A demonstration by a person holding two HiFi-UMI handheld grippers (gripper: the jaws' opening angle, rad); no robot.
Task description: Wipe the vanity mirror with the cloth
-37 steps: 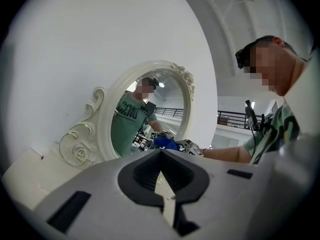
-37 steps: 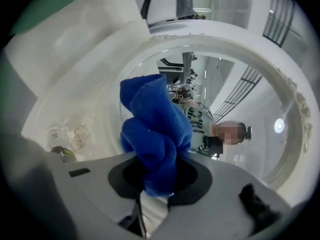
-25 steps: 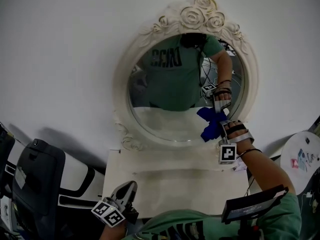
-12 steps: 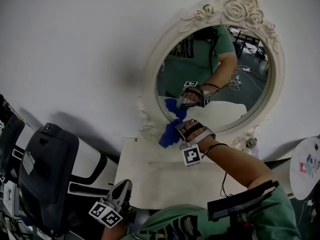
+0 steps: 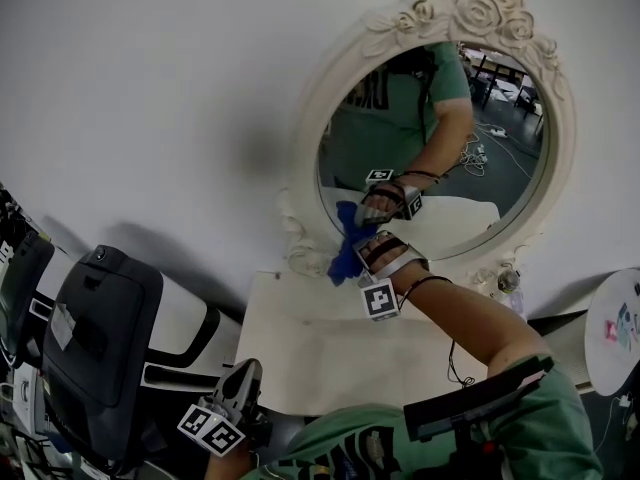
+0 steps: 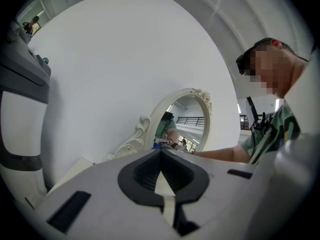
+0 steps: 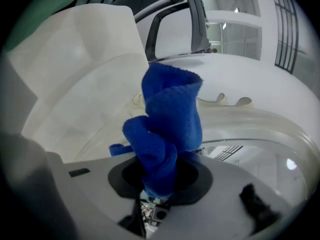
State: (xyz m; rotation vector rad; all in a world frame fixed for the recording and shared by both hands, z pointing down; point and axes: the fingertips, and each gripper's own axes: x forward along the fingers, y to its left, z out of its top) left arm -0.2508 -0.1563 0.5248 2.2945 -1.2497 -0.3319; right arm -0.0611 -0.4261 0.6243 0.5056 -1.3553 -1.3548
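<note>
We have the blue cloth [image 7: 167, 124] clamped in the right gripper [image 7: 160, 176], bunched and standing up out of the closed jaws, its free end against the lower left of the vanity mirror [image 5: 440, 148] where the glass meets the cream carved frame [image 5: 305, 183]. The left gripper [image 6: 160, 176] hangs low and near us, well apart from the mirror, jaws together on nothing. We judge the main risk to be at that edge: the scrolls of the frame could snag the cloth and drag it out of the jaws, since only a narrow fold seems pinched. If the wad folds aside, the hard jaw tips could meet the glass and mark it. Nothing is steadying the mirror, which seems to stand on the pale tabletop [image 5: 320, 338] by the wall, so a firm push might shift or rock it. As for writing, the green shirt reflected in the glass carries dark letters we cannot read. The round white object [image 5: 615, 333] at far right bears coloured print too small to make out.
</note>
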